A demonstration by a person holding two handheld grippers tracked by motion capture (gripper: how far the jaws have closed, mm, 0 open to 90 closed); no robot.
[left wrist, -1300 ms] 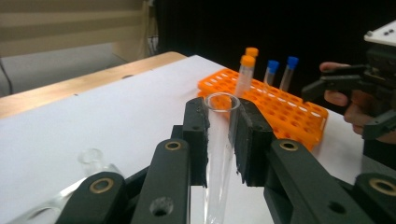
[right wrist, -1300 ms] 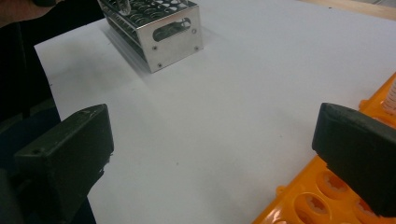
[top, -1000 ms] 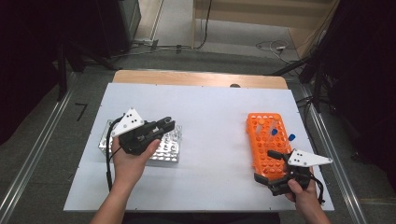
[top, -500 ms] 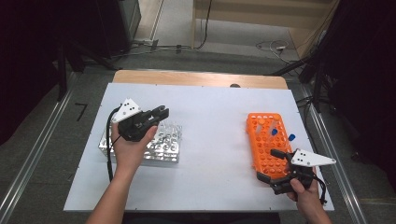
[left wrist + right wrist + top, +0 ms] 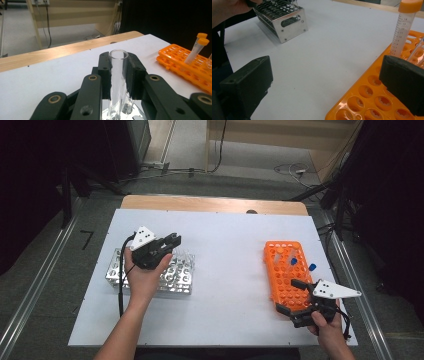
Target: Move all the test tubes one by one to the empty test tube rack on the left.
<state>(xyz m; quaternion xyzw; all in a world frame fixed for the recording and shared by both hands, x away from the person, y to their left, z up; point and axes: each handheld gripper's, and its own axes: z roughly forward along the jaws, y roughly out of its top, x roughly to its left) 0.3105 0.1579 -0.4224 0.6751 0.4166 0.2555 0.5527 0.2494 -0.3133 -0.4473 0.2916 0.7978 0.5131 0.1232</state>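
My left gripper (image 5: 119, 62) is shut on a clear, uncapped glass tube (image 5: 118, 82), which stands upright between the jaws. The tube's lower end reaches the shiny metal rack (image 5: 130, 115) just below. From above, the left gripper (image 5: 171, 241) hovers over the far right part of the metal rack (image 5: 114, 273). My right gripper (image 5: 290, 296) is open at the near end of the orange rack (image 5: 281, 270). Its jaws stand wide apart around the rack's near corner, with nothing between them, in the right gripper view (image 5: 325, 85). A capped tube (image 5: 402, 32) stands in the orange rack (image 5: 362, 100).
Two blue-capped tubes (image 5: 294, 261) stand at the orange rack's right side. A wooden strip (image 5: 215, 204) runs along the table's far edge. The white tabletop (image 5: 230, 250) lies bare between the two racks. A black cable (image 5: 120, 280) trails from the left gripper.
My left gripper, still holding the glass tube, has moved toward the far edge of the metal rack and come lower. The right gripper has stayed where it was.
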